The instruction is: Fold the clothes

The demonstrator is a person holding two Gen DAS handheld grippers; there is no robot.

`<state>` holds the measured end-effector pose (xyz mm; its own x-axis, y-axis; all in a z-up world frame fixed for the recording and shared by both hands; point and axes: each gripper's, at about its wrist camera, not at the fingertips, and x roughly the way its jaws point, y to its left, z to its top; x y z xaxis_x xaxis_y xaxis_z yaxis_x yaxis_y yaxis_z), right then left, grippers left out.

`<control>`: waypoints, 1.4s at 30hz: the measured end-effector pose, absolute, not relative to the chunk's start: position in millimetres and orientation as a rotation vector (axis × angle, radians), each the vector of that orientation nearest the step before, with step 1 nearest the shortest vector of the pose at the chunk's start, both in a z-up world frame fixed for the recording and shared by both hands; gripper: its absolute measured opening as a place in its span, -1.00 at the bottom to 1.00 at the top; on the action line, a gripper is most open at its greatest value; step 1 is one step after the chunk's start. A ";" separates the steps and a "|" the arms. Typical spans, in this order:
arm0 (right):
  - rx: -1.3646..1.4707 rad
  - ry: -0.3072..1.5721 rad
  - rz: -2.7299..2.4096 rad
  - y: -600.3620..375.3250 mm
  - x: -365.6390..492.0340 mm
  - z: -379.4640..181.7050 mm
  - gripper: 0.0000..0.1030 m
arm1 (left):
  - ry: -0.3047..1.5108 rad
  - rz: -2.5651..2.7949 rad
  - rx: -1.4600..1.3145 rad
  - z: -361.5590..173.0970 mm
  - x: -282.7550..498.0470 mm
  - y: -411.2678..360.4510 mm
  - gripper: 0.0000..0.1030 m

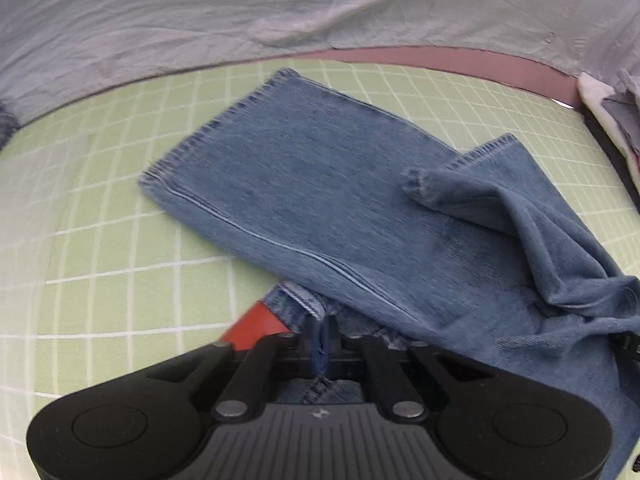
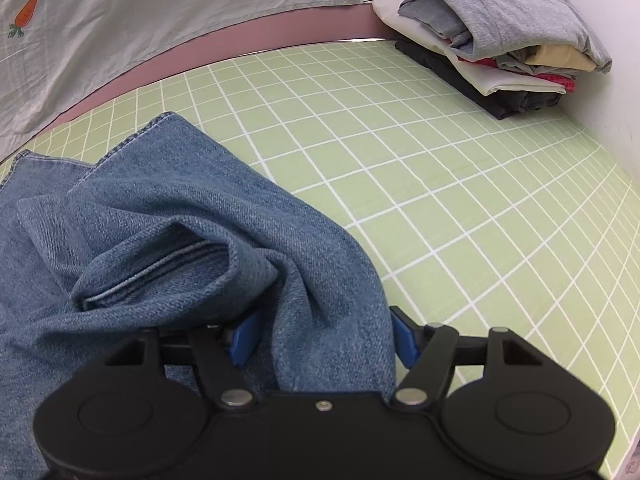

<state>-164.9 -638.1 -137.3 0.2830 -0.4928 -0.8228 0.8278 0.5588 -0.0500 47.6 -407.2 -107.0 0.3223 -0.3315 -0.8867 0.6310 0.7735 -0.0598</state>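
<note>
Blue jeans (image 1: 320,184) lie on the green grid mat (image 1: 100,200), one leg flat and pointing to the far left, the other crumpled at the right. My left gripper (image 1: 320,346) is shut on a stitched denim edge at the near end, with an orange pad (image 1: 252,326) showing beside it. In the right wrist view the jeans (image 2: 180,216) are bunched in raised folds. My right gripper (image 2: 324,338) stands open, its blue pads (image 2: 404,336) wide apart, and a thick fold of denim fills the gap between them.
A stack of folded clothes (image 2: 500,36) sits at the mat's far right corner against a white wall. A pale grey sheet (image 2: 140,12) with a carrot print lies beyond the pink edge (image 2: 240,36). Bare grid mat (image 2: 460,200) spreads to the right of the jeans.
</note>
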 end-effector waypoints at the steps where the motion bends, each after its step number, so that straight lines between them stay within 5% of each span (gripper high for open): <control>1: 0.424 0.914 -0.919 -638.1 -163.4 -136.9 0.32 | 1.056 -0.615 0.305 -102.4 53.7 -399.7 -0.94; 16: 0.412 0.861 -0.652 -620.9 -74.2 -125.4 0.32 | 0.921 -0.074 0.142 -69.9 186.5 -256.4 -0.93; 19: 0.403 0.853 -0.614 -611.2 -69.1 -122.0 0.33 | 0.950 -0.026 0.048 -69.5 203.1 -234.4 -0.82; 21: 0.414 0.837 -0.609 -608.9 -74.5 -118.4 0.35 | 0.958 -0.020 -0.012 -69.2 196.9 -223.2 -0.56; 23: 0.436 0.816 -0.609 -608.1 -82.1 -114.7 0.40 | 0.972 -0.025 -0.045 -70.3 183.4 -214.2 0.00; 26: 0.480 0.766 -0.631 -612.9 -97.8 -109.3 0.43 | 0.997 -0.024 -0.067 -73.6 156.6 -201.9 0.22; 36: 0.563 0.723 -0.656 -635.1 -113.4 -116.2 0.49 | 1.109 0.083 -0.179 -84.8 57.9 -140.4 0.50; 42: 0.579 0.763 -0.580 -634.7 -99.3 -129.8 0.07 | 1.195 0.089 -0.216 -99.0 22.0 -125.8 0.50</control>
